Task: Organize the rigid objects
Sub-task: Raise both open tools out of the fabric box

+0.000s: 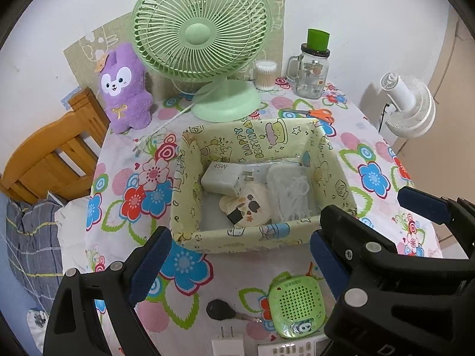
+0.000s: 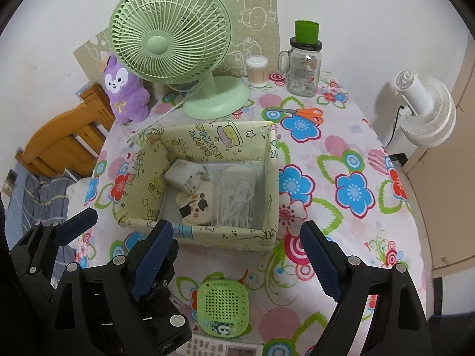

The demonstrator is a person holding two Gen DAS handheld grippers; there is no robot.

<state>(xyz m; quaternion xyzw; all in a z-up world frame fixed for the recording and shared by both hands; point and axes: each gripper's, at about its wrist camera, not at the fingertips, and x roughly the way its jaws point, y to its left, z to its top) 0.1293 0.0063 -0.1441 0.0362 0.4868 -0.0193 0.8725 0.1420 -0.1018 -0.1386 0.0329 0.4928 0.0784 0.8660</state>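
Both grippers open and empty over the flowered table, near edge, box in front of them.

Left gripper [image 1: 237,264] jaws spread wide, nothing between them; right gripper [image 2: 237,259] same, wide apart, holding nothing. Yellow-green storage box [image 1: 332,160] sits mid-table, holding a white 45W charger [image 1: 221,179], a round patterned disc [image 1: 252,207] with a small black piece on it, and a clear bag of white strips [image 1: 289,190]. Still out on the tablecloth [image 2: 350,237], near side of the box: green square speaker [image 2: 222,308], black car key [image 1: 221,311], white plug adapter [image 1: 227,342], white remote [image 2: 216,348] at frame bottom. Behind the box: green desk fan [image 1: 202,38], purple plush [image 1: 124,89], orange-handled scissors [image 1: 311,114], glass mug jar [image 1: 310,72] with a green cup on its lid, cotton swab tub [image 1: 265,74].
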